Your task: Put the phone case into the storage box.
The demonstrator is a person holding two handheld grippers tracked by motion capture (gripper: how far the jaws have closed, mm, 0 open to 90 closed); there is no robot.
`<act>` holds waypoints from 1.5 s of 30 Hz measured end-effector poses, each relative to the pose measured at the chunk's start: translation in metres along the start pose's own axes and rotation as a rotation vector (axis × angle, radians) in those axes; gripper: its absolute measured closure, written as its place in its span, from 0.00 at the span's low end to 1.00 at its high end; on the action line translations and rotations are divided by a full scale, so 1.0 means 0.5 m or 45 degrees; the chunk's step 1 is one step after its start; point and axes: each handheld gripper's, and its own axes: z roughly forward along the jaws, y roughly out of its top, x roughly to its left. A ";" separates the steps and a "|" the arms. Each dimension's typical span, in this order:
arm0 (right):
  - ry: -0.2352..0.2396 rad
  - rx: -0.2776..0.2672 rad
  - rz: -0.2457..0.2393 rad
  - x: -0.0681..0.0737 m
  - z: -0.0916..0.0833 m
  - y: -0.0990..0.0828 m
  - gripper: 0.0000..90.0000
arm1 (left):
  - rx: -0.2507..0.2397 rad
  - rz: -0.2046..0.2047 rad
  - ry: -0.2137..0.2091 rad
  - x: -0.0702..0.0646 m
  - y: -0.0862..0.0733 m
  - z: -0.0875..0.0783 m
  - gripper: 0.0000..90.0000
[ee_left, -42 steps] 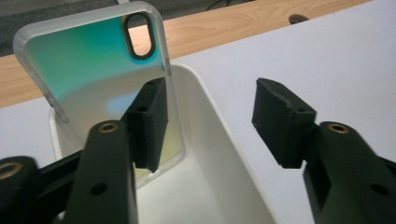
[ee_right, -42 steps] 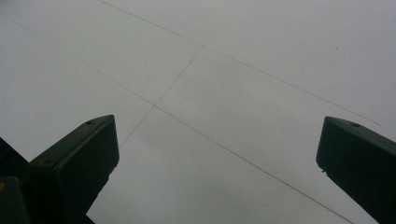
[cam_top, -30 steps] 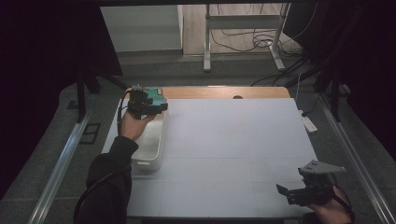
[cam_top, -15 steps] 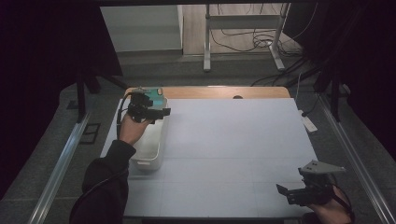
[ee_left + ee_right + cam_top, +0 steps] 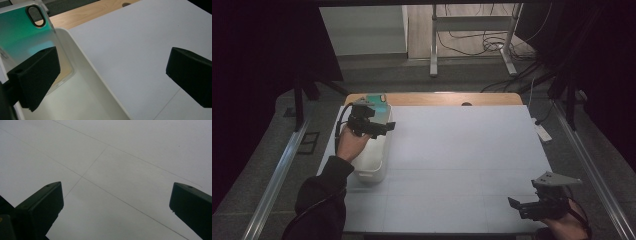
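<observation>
The left claw (image 5: pixel 379 127) is hanging wide open after its jaws have just been opening, releasing the teal phone case (image 5: pixel 23 37), now leaning inside the white bin (image 5: pixel 100 87) just beside its left jaw; next it probably needs lifting clear. The right claw (image 5: pixel 524 207) is resting open over the worktop (image 5: pixel 462 150).

phone case (image 5: pixel 23 37): teal-green, glossy, oval camera cutout near top | pose: tilted, leaning against far end wall of bin | bin (image 5: pixel 377 160): white, rectangular, open-topped, at left edge of table
</observation>
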 end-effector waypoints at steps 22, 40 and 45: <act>-0.002 -0.001 0.002 0.000 0.000 0.000 0.00 | -0.047 0.012 -0.030 -0.035 -0.047 -0.033 0.00; -0.009 0.000 0.005 0.000 0.000 0.000 0.00 | -0.064 0.059 -0.082 -0.076 -0.082 -0.051 0.00; -0.009 -0.001 0.008 0.001 -0.001 0.000 0.00 | -0.080 0.061 -0.078 -0.085 -0.090 -0.057 0.00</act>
